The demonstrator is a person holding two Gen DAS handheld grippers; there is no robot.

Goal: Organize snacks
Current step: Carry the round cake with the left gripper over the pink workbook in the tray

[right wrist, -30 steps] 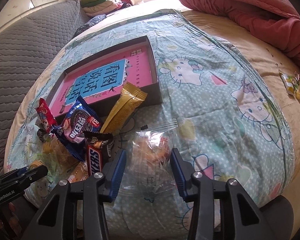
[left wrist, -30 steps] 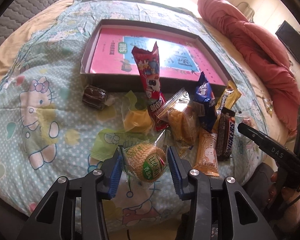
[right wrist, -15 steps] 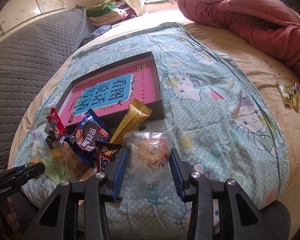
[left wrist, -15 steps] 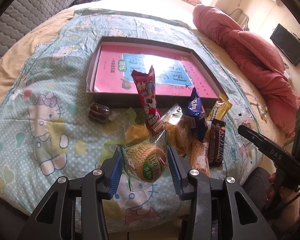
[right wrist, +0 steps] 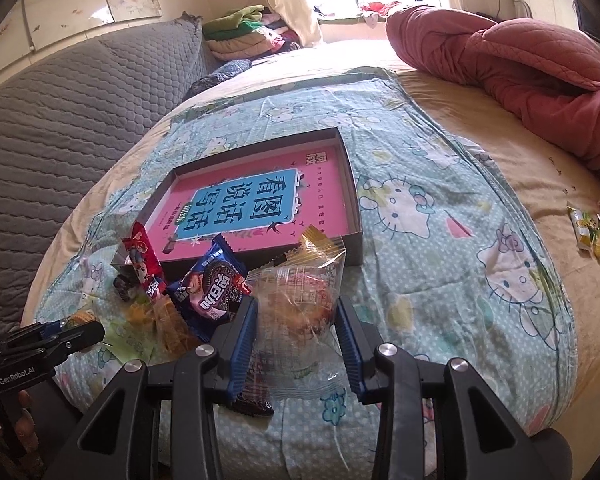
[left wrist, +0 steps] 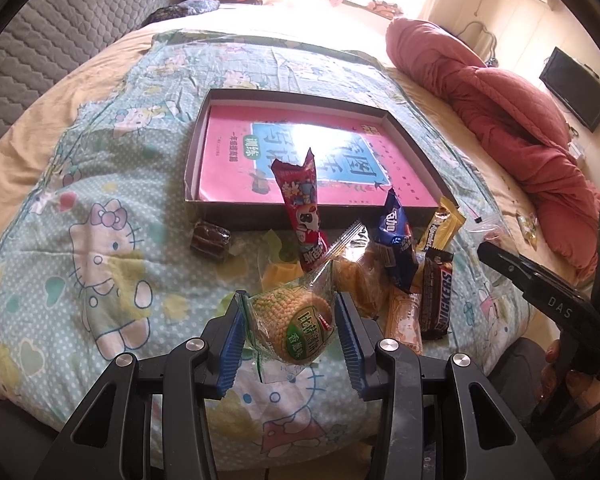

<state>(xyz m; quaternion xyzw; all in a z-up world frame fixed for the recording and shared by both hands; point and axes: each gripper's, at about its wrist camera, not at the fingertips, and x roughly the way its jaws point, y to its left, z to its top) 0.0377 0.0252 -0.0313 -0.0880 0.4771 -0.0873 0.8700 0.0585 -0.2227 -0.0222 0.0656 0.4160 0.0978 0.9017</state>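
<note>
Left wrist view, our grip: our left gripper [left wrist: 290,330] pinches a corn-shaped snack in a clear wrapper [left wrist: 292,326], both blue fingers [left wrist: 233,344] pressed to its sides, the pack held above the cartoon-cat bedspread [left wrist: 100,248].
Left wrist view, the pile: just beyond it lie a red snack stick [left wrist: 302,210], a blue cookie pack [left wrist: 396,240], a gold bar [left wrist: 440,226], a Snickers bar [left wrist: 436,294], an orange-wrapped biscuit [left wrist: 404,316] and, a little apart, a dark wrapped sweet [left wrist: 210,238].
Left wrist view, the goal: the shallow box [left wrist: 198,152] with a pink book [left wrist: 300,156] in it sits past the pile, no snack lying flat inside yet.
Right wrist view, our grip: our right gripper [right wrist: 296,330] is clamped on a clear bag of pastry [right wrist: 300,300]; its fingers [right wrist: 348,340] have just been closing on it, and the bag is clear of the bedspread.
Right wrist view, strays: a small yellow-green packet [right wrist: 588,230] lies well apart on the tan sheet.
Step in hand: we judge both picks done and the carry to the box beginning.
Next move: we need to reach over the pile without knocking the leaning packs, then set each snack down inside the box walls.
</note>
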